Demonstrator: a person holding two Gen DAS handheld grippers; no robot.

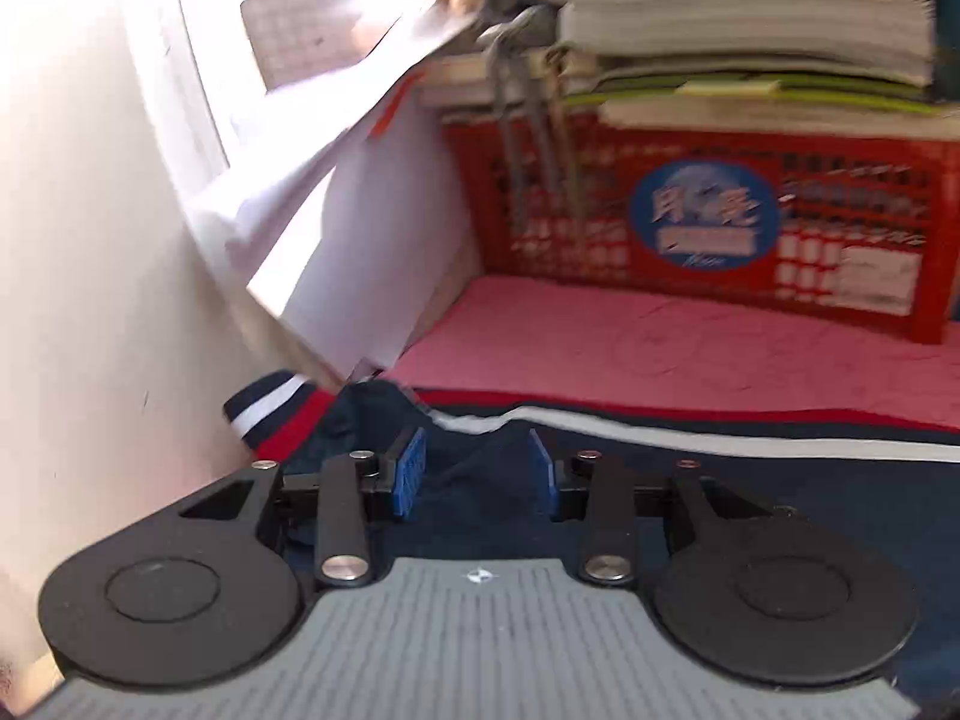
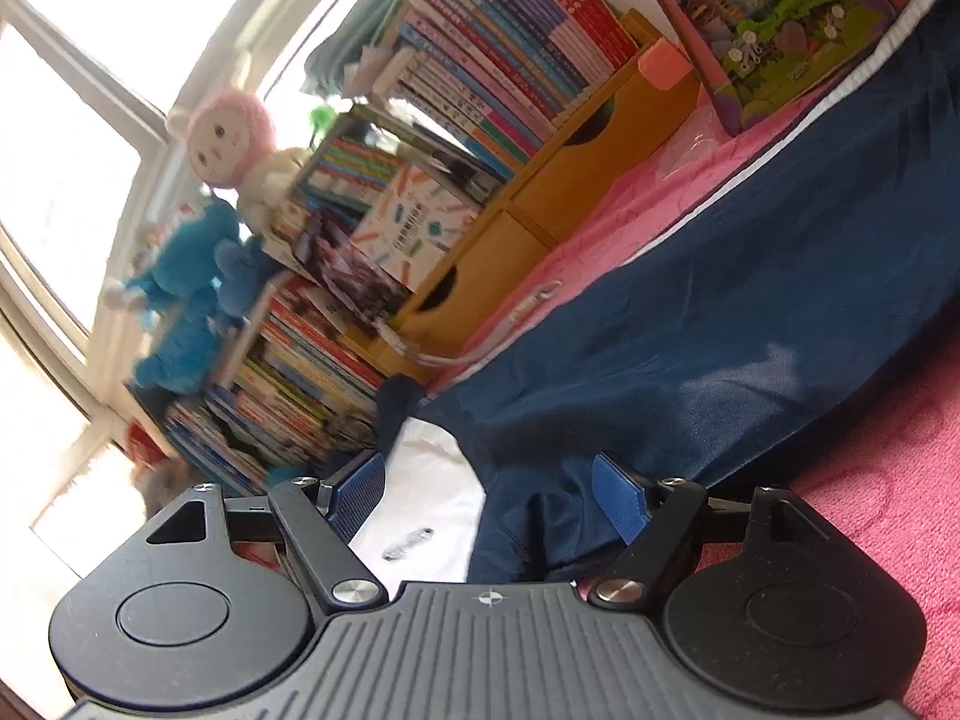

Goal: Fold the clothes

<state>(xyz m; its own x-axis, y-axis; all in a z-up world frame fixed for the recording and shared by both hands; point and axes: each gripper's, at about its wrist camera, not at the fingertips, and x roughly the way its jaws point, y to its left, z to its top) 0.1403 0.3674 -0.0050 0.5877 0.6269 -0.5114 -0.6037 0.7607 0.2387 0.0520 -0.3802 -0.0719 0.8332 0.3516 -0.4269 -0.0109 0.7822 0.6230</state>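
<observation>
A navy garment with a white and red stripe along its edge lies on a pink cover; its striped cuff pokes out at the left. My left gripper sits over the garment's edge. A hump of navy cloth rises between its blue pads, whose faces show bare. In the right wrist view the same navy garment stretches away to the upper right, its white lining showing. My right gripper stands wide open over lining and navy cloth.
A red crate bearing a stack of books stands behind the cover, and white sheets lean at the left. The right wrist view shows a yellow drawer unit, crowded books, plush toys, a toy box and a white cable.
</observation>
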